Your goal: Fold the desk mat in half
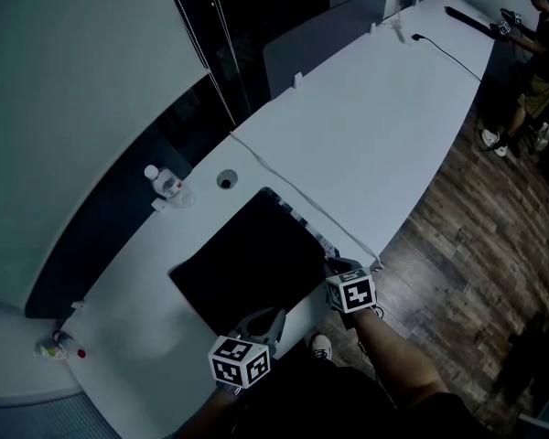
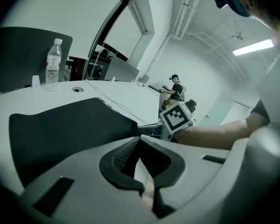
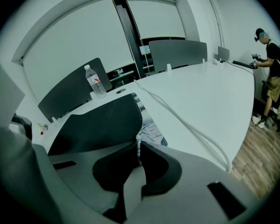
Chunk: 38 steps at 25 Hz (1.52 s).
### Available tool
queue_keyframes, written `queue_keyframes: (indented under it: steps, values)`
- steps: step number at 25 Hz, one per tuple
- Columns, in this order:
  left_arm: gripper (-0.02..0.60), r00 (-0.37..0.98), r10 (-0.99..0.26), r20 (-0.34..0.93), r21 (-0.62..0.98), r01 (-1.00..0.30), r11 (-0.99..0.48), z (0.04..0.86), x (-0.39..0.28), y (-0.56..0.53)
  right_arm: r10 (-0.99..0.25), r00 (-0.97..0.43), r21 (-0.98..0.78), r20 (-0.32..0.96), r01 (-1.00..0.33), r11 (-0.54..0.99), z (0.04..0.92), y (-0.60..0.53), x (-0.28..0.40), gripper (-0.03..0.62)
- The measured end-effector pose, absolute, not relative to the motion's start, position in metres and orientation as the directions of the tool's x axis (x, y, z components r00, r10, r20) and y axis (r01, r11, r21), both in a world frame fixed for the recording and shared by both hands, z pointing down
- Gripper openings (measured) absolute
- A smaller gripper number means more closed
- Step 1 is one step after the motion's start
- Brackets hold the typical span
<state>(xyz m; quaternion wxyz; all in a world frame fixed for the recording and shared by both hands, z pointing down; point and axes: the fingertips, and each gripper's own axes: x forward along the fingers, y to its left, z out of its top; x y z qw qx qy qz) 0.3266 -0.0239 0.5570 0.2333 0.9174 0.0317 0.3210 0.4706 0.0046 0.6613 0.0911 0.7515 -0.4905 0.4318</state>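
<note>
The black desk mat (image 1: 254, 262) lies on the white table (image 1: 366, 135), close to its near edge. A patterned strip (image 1: 309, 230) shows along the mat's right side. My left gripper (image 1: 273, 316) is at the mat's near edge, and in the left gripper view its jaws (image 2: 139, 141) are shut on that edge of the mat (image 2: 60, 127). My right gripper (image 1: 335, 265) is at the mat's near right corner. In the right gripper view its jaws (image 3: 139, 148) pinch the mat's pale edge, with black mat (image 3: 102, 125) to the left and patterned surface (image 3: 151, 127) to the right.
A water bottle (image 1: 167, 184) and a round cable hole (image 1: 225, 180) are beyond the mat's far left. A white cable (image 1: 302, 195) runs along the mat's right side to the table edge. A person (image 1: 535, 44) stands at the table's far end. Wood floor (image 1: 457, 245) lies right.
</note>
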Motion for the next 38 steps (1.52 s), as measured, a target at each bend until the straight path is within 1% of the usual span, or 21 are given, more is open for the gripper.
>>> queue_keyframes:
  steps: [15,21,28,33,38]
  values:
    - [0.006,0.769,0.271,0.579,0.473,-0.046,-0.88,0.57,0.342,-0.021,-0.637,0.178,-0.279,0.75,-0.788,-0.548,0.67,0.011,0.49,0.04]
    - [0.006,0.773,0.265,0.577,0.471,-0.049,-0.881,0.569,0.342,-0.02,-0.635,0.18,-0.269,0.751,-0.795,-0.544,0.668,0.011,0.492,0.043]
    - [0.006,0.79,0.241,0.564,0.459,-0.057,-0.887,0.56,0.336,-0.01,-0.638,0.215,-0.246,0.74,-0.796,-0.554,0.658,0.026,0.496,0.049]
    - [0.006,0.803,0.214,0.556,0.441,-0.067,-0.895,0.55,0.329,-0.002,-0.671,0.234,-0.246,0.704,-0.806,-0.538,0.636,0.035,0.492,0.049]
    - [0.006,0.827,0.159,0.539,0.419,-0.099,-0.903,0.538,0.32,0.003,-0.783,0.199,-0.362,0.59,-0.802,-0.476,0.588,0.034,0.478,0.041]
